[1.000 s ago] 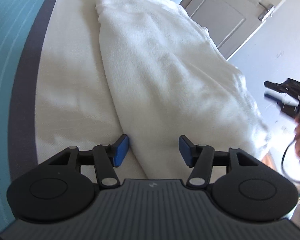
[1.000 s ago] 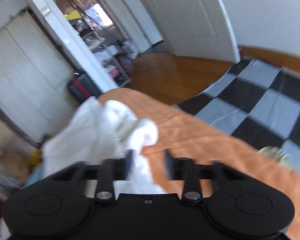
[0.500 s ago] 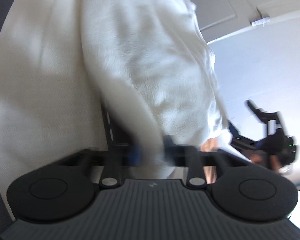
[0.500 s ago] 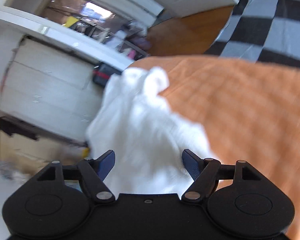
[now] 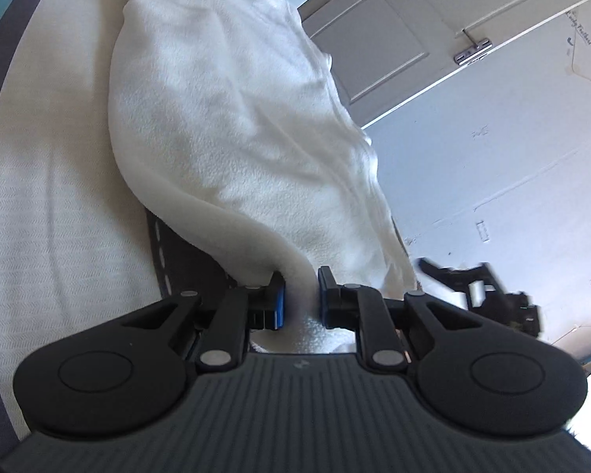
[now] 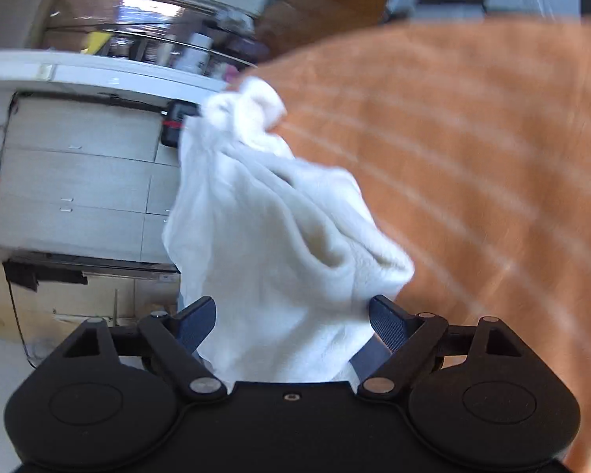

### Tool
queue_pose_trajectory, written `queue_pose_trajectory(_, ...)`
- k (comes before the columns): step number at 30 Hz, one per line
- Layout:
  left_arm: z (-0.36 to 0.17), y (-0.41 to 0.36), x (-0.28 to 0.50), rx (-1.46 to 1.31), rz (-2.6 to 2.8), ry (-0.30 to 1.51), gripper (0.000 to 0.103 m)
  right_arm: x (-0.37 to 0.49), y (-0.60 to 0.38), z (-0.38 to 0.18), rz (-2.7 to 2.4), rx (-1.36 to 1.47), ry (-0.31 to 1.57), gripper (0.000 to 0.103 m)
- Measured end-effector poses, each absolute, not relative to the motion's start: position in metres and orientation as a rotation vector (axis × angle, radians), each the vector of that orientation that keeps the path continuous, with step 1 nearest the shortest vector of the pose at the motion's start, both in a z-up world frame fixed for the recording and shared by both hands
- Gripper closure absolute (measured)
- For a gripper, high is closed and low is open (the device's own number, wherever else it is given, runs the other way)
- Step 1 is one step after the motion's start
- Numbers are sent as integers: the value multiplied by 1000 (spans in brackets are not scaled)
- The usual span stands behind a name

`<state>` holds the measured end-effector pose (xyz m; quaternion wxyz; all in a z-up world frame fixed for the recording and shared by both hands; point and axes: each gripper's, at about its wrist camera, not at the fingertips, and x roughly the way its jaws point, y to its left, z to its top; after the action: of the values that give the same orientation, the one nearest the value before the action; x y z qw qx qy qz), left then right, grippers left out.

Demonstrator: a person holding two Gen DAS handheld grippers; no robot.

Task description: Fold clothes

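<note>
- The white fleece garment [image 5: 232, 126] lies bunched along a bed, over a pale woven bedspread [image 5: 55, 205] on one side and an orange blanket [image 6: 472, 181] on the other.
- The left gripper [image 5: 300, 295] has its jaws pinched on a thick rolled edge of the garment; they are closing the last bit, with the cloth squeezed thin between the blue pads.
- The right gripper [image 6: 291, 315] has its jaws spread wide and opening further. The cloth's other end bulges up between them, but the pads do not look to be pressing on it.
- I'd judge the fabric soft, plush and light. It sags and hangs in deep folds from the pinched edge, with no stiffness at all.
- It should not be slippery; the nap ought to hold well between rubbery pads. Nothing about it is fragile.
- The trouble is bulk: a pinch may catch several layers at once, or just a loose wrinkle instead of a true edge.
- Best hold, to my eye, is a hem or corner, one in each gripper, well apart, so the cloth can be pulled flat before folding.
- A dark strap-like strip [image 5: 165, 252] shows beneath the lifted edge; I cannot tell what it is.
</note>
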<state>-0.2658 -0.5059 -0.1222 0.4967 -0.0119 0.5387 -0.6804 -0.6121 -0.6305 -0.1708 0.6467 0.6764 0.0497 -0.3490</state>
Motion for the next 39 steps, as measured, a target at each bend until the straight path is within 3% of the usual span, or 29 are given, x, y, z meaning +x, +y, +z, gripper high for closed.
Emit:
queue_pose_trajectory(2, -120, -503, -262, -44, -1657, 1292, 88, -600, -639, -172, -779, 1518, 170, 12)
queue_pose_trajectory(5, -128, -499, -263, -42, -1640, 1316, 88, -598, -649, -170, -775, 1478, 99, 14)
queue_pose_trajectory(7, -140, -495, -265, -26, -1608, 1363, 87, -598, -651, -167, -804, 1431, 79, 47)
queue_pose_trajectory(9, -150, -494, -269, 0, -1578, 1388, 86, -598, -647, -161, -816, 1370, 59, 63)
queue_pose_trajectory(11, -154, -492, -271, 28, -1558, 1382, 81, -602, -637, -150, -806, 1308, 24, 73)
queue_pose_trajectory(13, -157, -494, -273, 57, -1543, 1398, 62, -613, -629, -142, -761, 1311, -48, 89)
queue_pose_trajectory(15, -162, -499, -276, 76, -1537, 1457, 56, -627, -624, -141, -670, 1367, -172, 90)
queue_pose_trajectory(17, -169, -505, -279, 73, -1531, 1534, 55, -630, -622, -136, -671, 1342, -158, 90)
queue_pose_trajectory(21, -174, -515, -283, 45, -1508, 1554, 42, -631, -619, -128, -705, 1284, -92, 86)
queue_pose_trajectory(23, -175, -520, -283, 16, -1494, 1558, 38, -642, -617, -130, -731, 1275, -105, 75)
queue_pose_trajectory(24, -175, -522, -283, 8, -1496, 1554, 38, -648, -615, -131, -751, 1268, -111, 59)
queue_pose_trajectory(25, -173, -523, -286, 30, -1516, 1530, 42, -653, -614, -132, -772, 1259, -109, 45)
queue_pose_trajectory(26, -170, -525, -290, 75, -1547, 1492, 45, -658, -613, -134, -797, 1248, -96, 42)
queue_pose_trajectory(27, -167, -526, -294, 119, -1577, 1453, 68, -663, -612, -135, -822, 1237, -83, 39)
queue_pose_trajectory(28, -164, -527, -297, 151, -1600, 1417, 78, -666, -612, -137, -847, 1226, -67, 37)
queue_pose_trajectory(35, -165, -530, -287, 73, -1584, 1462, 77, -653, -626, -162, -783, 1246, 51, 24)
queue_pose_trajectory(36, -167, -530, -286, 57, -1571, 1474, 73, -646, -630, -166, -764, 1249, 77, 20)
queue_pose_trajectory(38, -171, -531, -285, 38, -1528, 1489, 54, -630, -636, -172, -768, 1211, 147, 19)
queue_pose_trajectory(39, -173, -532, -283, 36, -1511, 1487, 39, -622, -637, -173, -770, 1162, 160, 18)
